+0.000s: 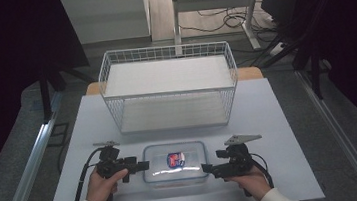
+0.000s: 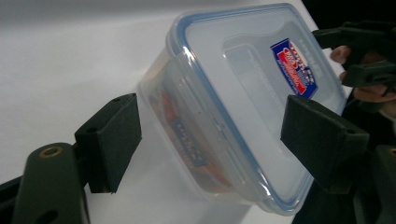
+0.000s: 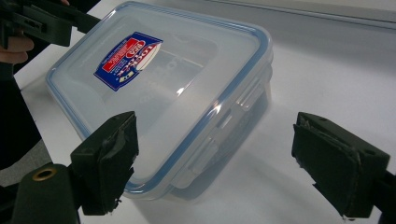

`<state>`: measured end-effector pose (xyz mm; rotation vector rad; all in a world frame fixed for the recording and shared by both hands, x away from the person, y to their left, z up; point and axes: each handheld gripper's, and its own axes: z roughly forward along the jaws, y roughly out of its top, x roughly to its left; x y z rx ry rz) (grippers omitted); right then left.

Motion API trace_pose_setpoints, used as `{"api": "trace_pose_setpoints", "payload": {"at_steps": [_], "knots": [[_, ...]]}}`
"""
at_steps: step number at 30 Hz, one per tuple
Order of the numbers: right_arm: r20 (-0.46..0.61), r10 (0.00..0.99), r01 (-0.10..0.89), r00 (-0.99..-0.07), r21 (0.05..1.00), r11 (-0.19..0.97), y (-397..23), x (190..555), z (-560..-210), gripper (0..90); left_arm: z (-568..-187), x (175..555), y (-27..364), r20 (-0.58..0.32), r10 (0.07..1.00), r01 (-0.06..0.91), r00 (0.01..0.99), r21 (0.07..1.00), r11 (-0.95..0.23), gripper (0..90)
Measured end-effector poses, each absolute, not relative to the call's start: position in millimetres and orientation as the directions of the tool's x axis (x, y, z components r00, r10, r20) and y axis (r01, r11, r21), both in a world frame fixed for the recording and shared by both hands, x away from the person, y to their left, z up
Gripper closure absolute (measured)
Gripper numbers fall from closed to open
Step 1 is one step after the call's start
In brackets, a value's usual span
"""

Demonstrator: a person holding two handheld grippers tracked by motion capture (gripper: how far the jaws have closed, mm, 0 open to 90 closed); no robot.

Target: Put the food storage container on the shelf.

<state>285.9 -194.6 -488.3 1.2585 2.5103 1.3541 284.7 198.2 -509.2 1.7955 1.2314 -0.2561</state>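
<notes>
Item: lidded plastic container (image 1: 175, 162), resting on table (image 1: 274, 120) at 6 o'clock of wire basket (image 1: 170, 86). Left hand-held gripper (image 1: 140, 166) and right hand-held gripper (image 1: 207, 168): jaws apart, flanking its ends. Status: approach apparently complete; grasp and lift outstanding.

A white wire basket (image 1: 170, 89) stands on the far half of the pale table (image 1: 280, 135), its long side facing the near edge. A white panel lies across its top and another across its bottom, with open mesh walls between them. Behind the table, on the grey floor (image 1: 126, 48), rise the metal legs of a desk frame (image 1: 217, 6), with dark cables (image 1: 218, 21) looped around its feet. A metal rail (image 1: 32, 161) runs along the floor at the left, and another (image 1: 341, 133) at the right.
</notes>
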Motion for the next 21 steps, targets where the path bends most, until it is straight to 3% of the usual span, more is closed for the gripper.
{"api": "trace_pose_setpoints", "payload": {"at_steps": [6,19,21], "knots": [[0.338,0.665,0.647,-0.666,0.705,0.29,-193.0,287.9,-489.2,12.6,-516.1,288.6,190.1,-0.659,0.583,0.846,0.475,0.524,-0.098,23.3],[0.475,0.637,0.736,-0.607,0.637,0.227,-189.8,302.9,-496.4,12.0,-522.1,293.0,188.1,-0.713,0.553,0.876,0.432,0.477,-0.07,29.6],[0.511,0.642,0.77,-0.572,0.604,0.205,-188.5,305.7,-499.4,11.6,-523.0,292.9,191.1,-0.73,0.544,0.884,0.413,0.466,-0.046,33.8]]}}
